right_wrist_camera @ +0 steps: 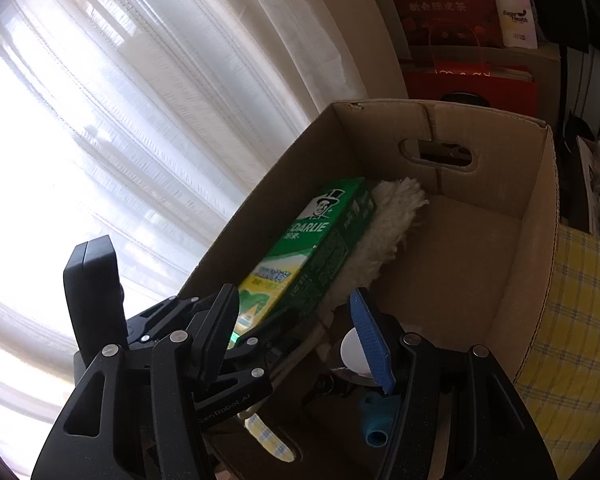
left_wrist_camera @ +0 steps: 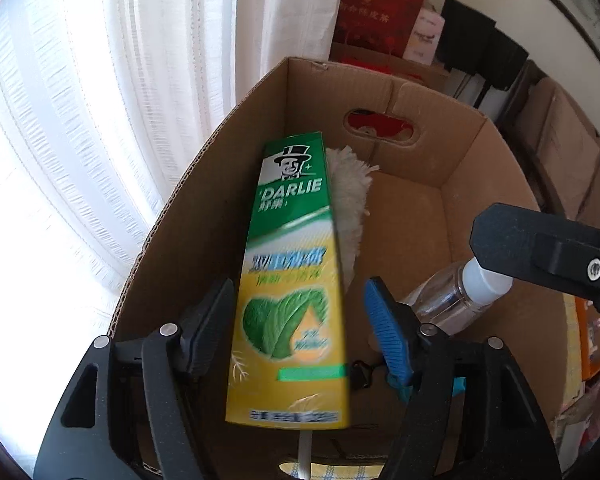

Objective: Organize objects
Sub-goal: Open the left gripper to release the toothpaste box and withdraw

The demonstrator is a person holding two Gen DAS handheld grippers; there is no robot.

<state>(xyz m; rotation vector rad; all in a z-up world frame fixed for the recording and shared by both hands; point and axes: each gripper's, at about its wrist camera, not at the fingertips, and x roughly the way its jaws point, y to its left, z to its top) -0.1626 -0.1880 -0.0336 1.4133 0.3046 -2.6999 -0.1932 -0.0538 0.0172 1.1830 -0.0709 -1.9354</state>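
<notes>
A green and yellow Darlie toothpaste box stands slanted inside the open cardboard box, leaning by a white fluffy duster. My left gripper straddles the toothpaste box: its black pad is at the left edge, while the blue pad stands clear of the right edge. A clear bottle with a white cap lies at the right, under a finger of my right gripper. In the right wrist view my right gripper is open above the cardboard box, with nothing pinched; the cap shows beside its blue pad.
White curtains hang to the left of the cardboard box. Red gift bags and dark bags stand behind it. A yellow checked cloth lies under and to the right of the box. The right half of the box floor is bare.
</notes>
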